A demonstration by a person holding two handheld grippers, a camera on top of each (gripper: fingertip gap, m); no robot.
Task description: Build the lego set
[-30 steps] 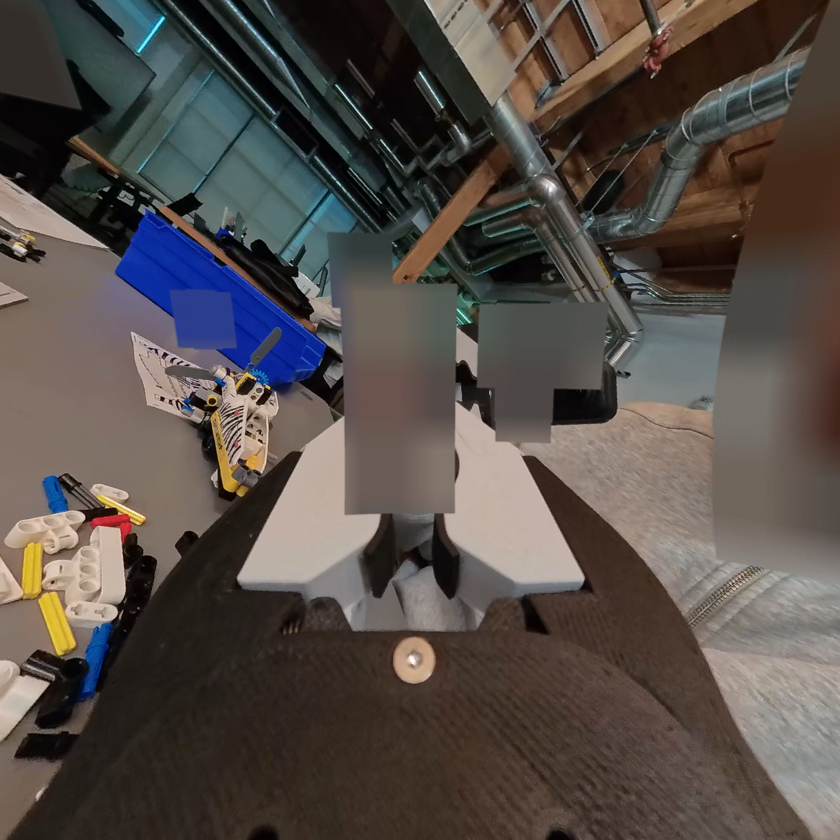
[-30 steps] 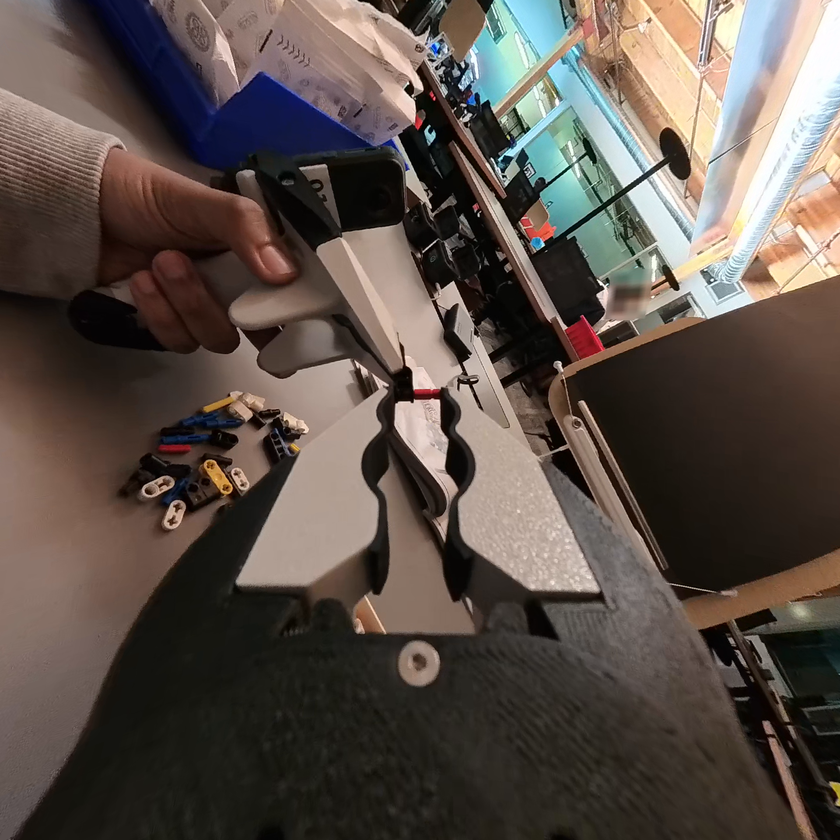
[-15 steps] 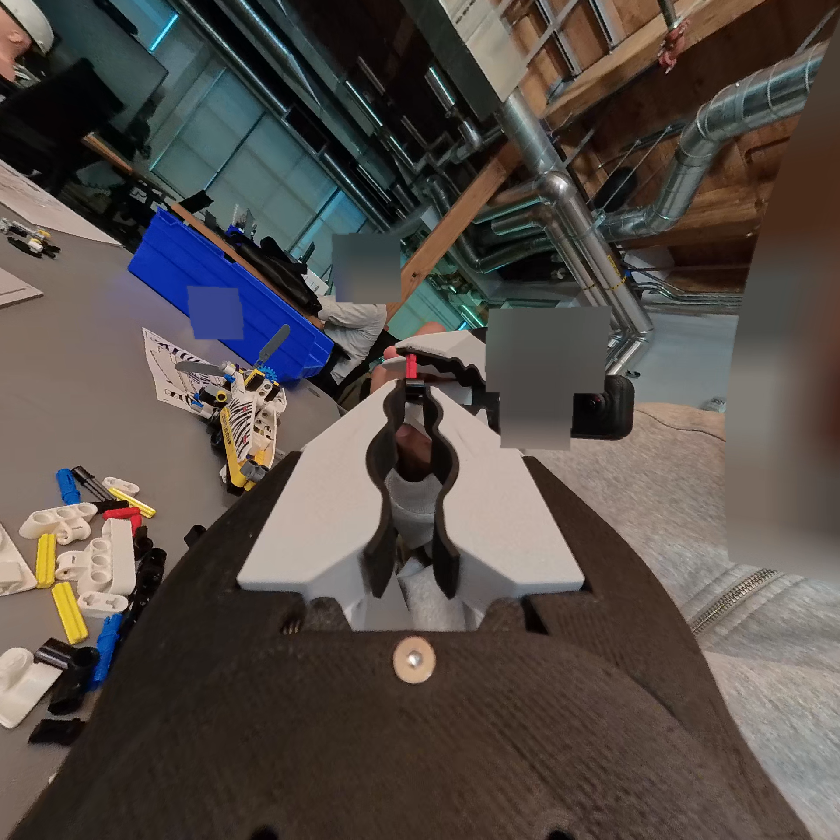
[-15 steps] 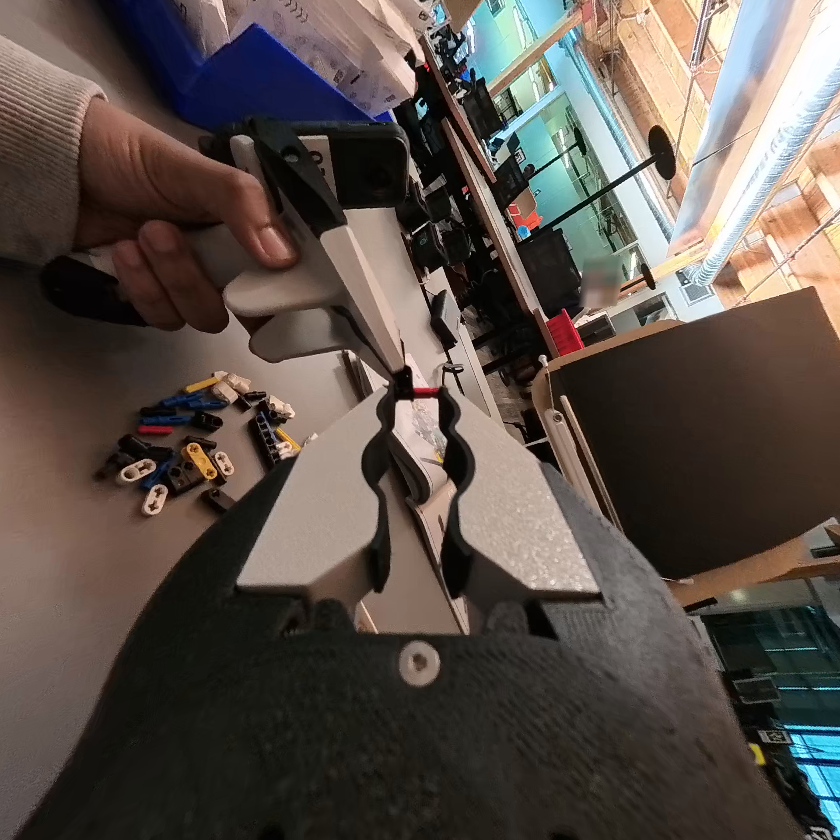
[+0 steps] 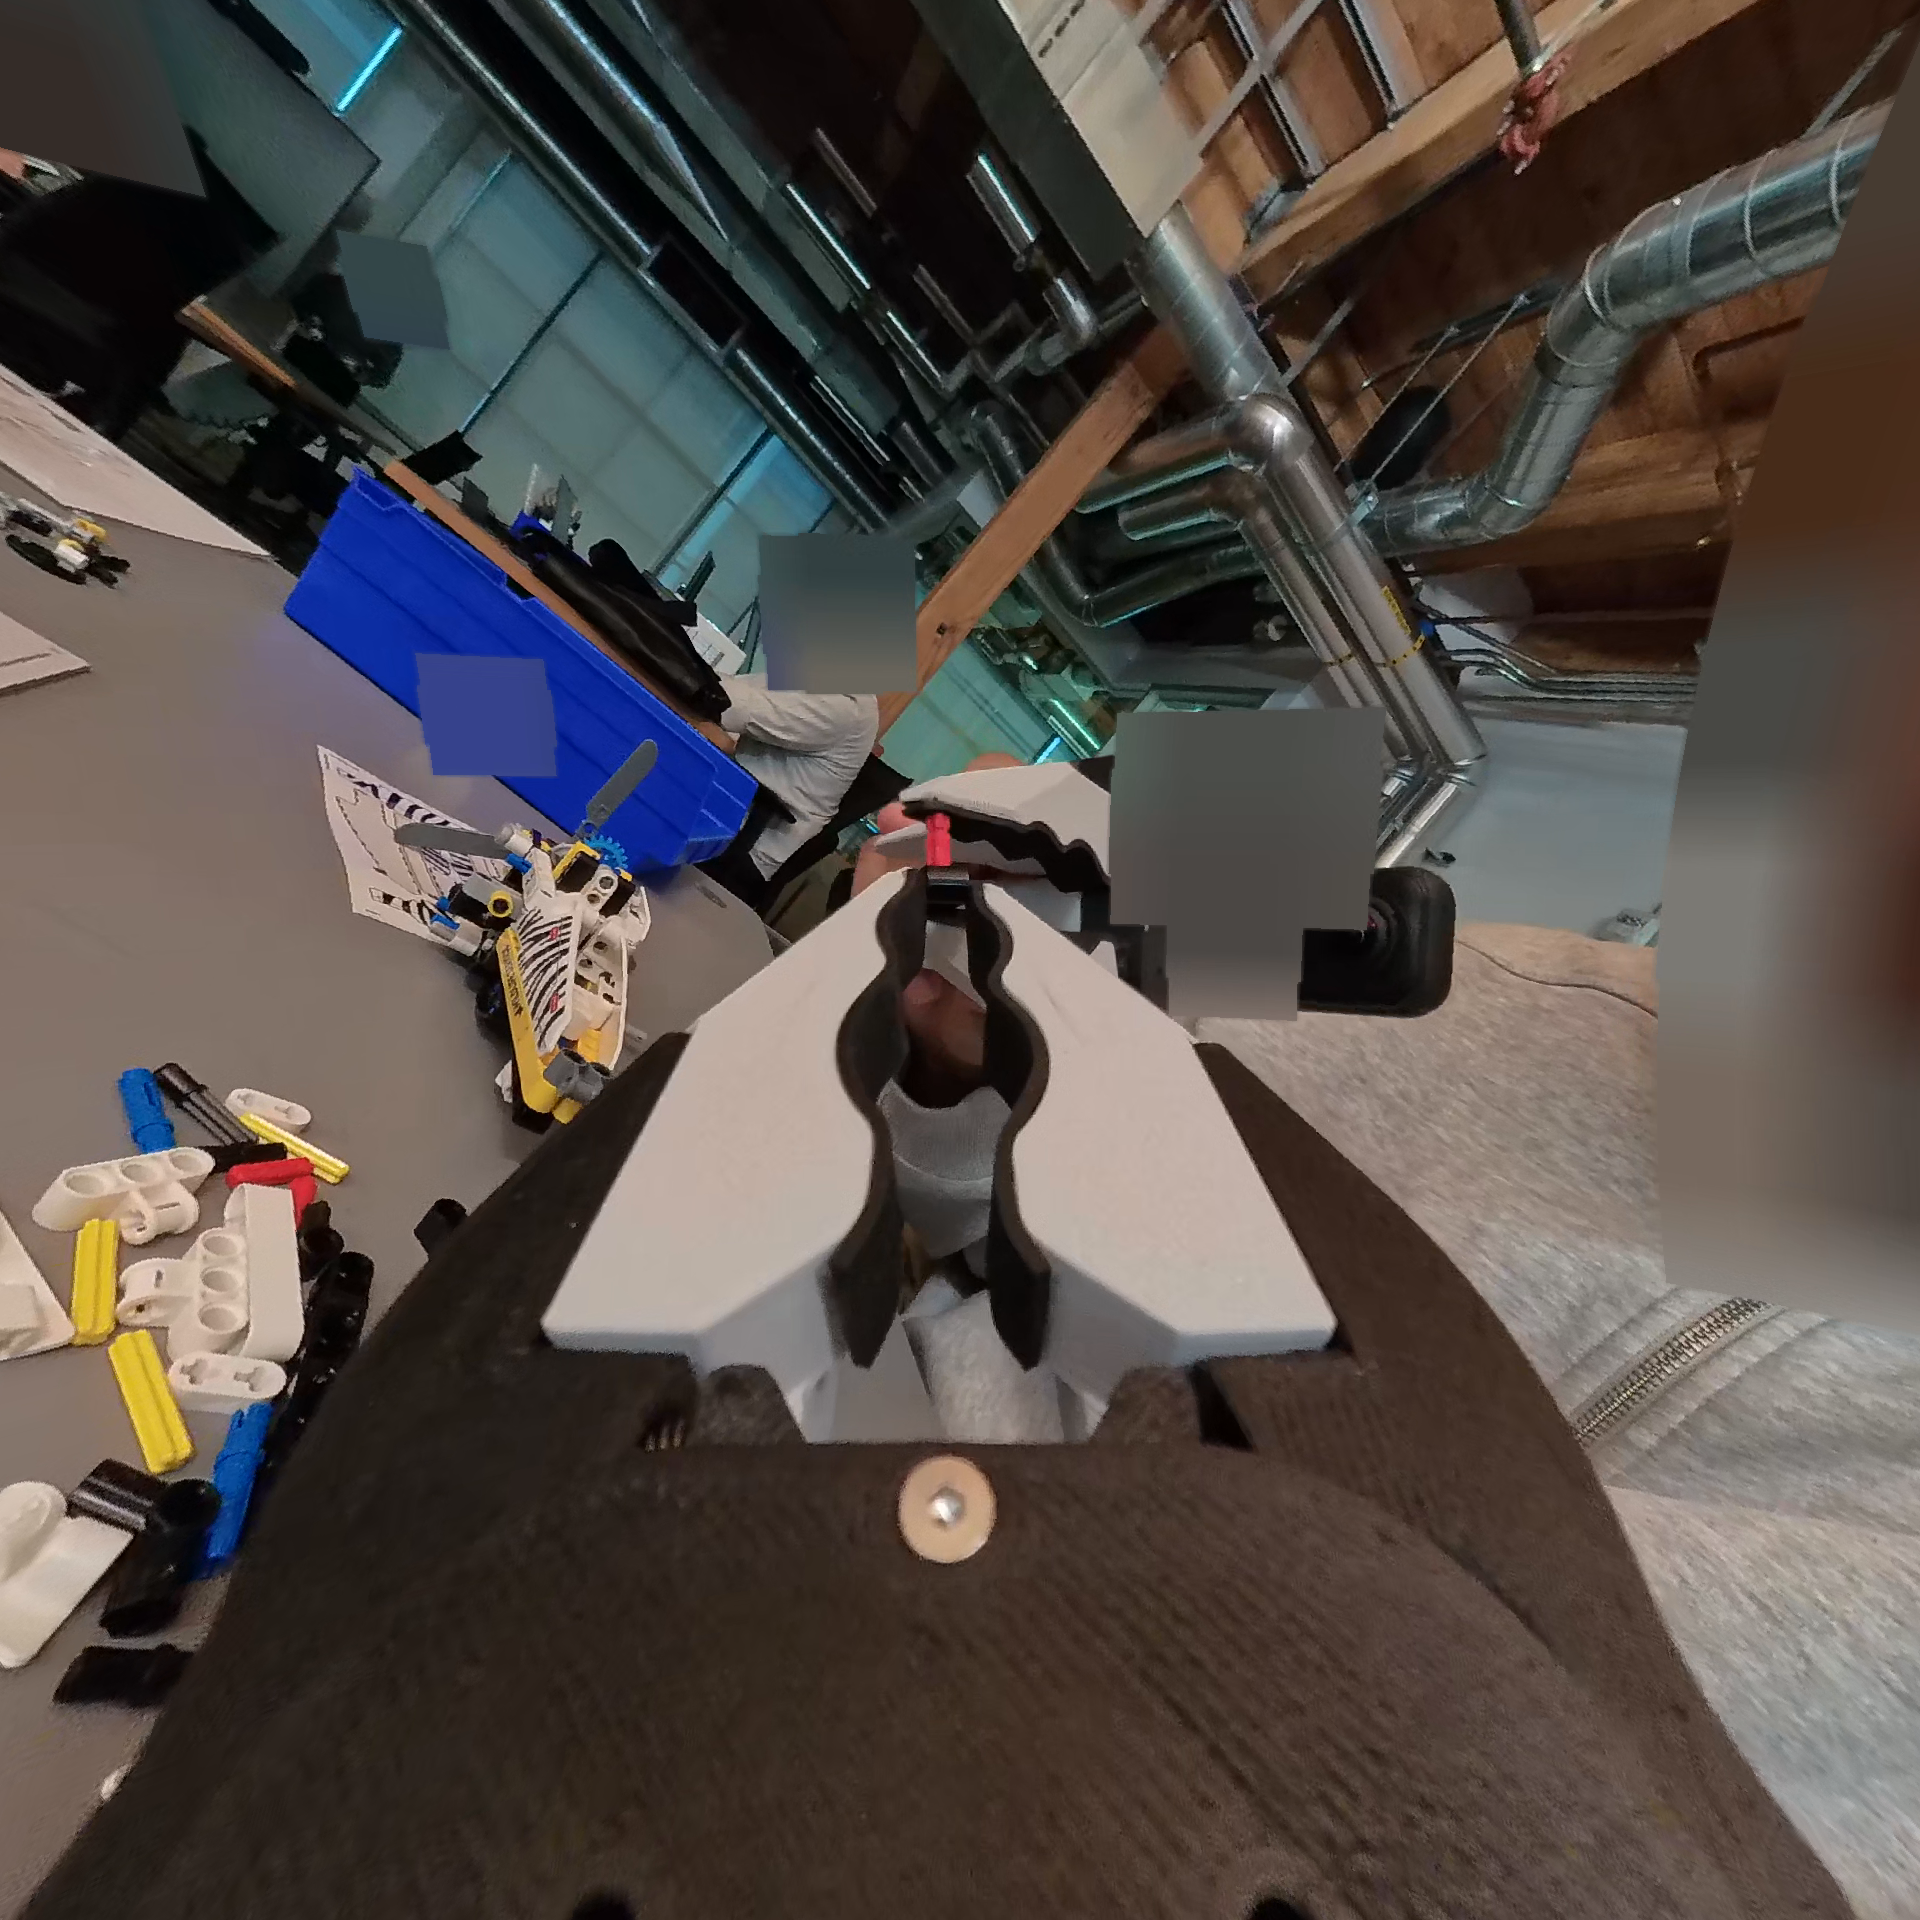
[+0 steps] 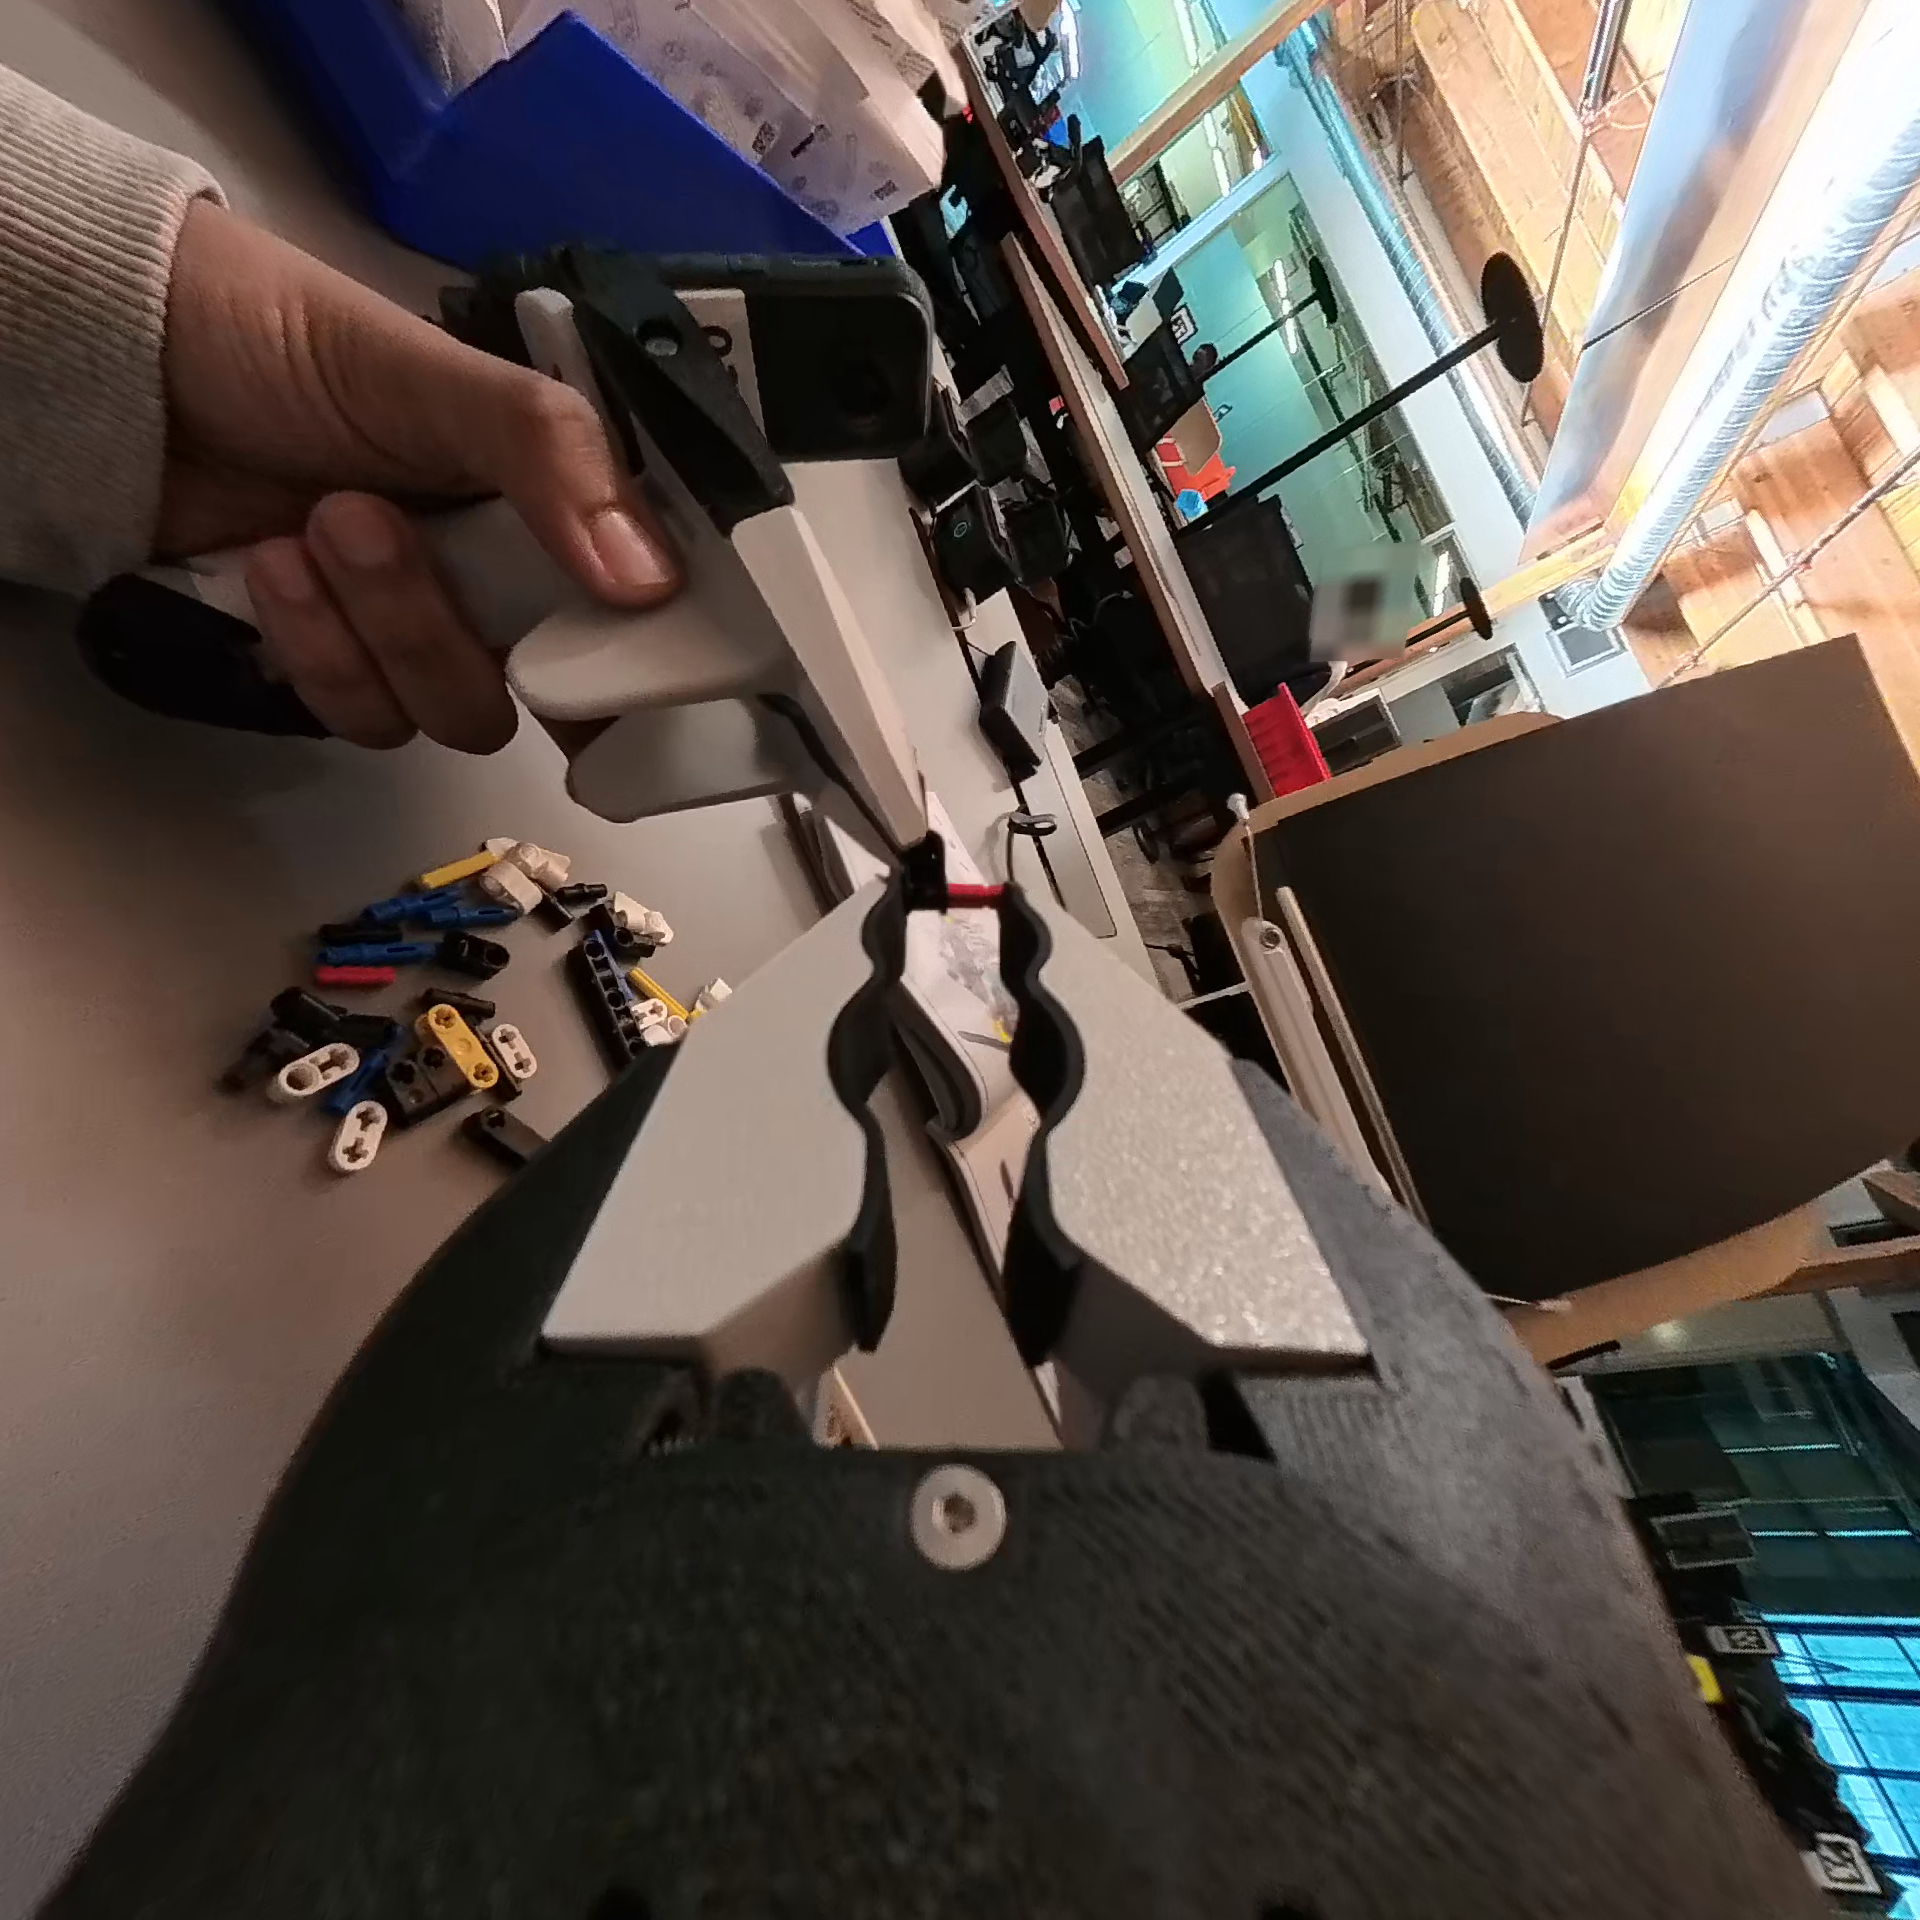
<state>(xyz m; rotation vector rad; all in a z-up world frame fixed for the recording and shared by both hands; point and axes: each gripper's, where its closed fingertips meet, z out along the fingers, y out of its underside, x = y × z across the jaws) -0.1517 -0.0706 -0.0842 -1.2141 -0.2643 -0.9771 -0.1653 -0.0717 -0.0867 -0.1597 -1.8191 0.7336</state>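
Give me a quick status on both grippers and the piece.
Left gripper shut on black connector. Right gripper shut on red axle. Axle meets connector, above the table. Nothing in the way.

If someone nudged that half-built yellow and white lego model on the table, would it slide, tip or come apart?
The half-built lego model would probably slide easily: it looks like light plastic on a smooth grey table. It lies low and long, so tipping seems unlikely. Its grey propeller blades stick out on a thin hub, so a push there might spin or pop them off.
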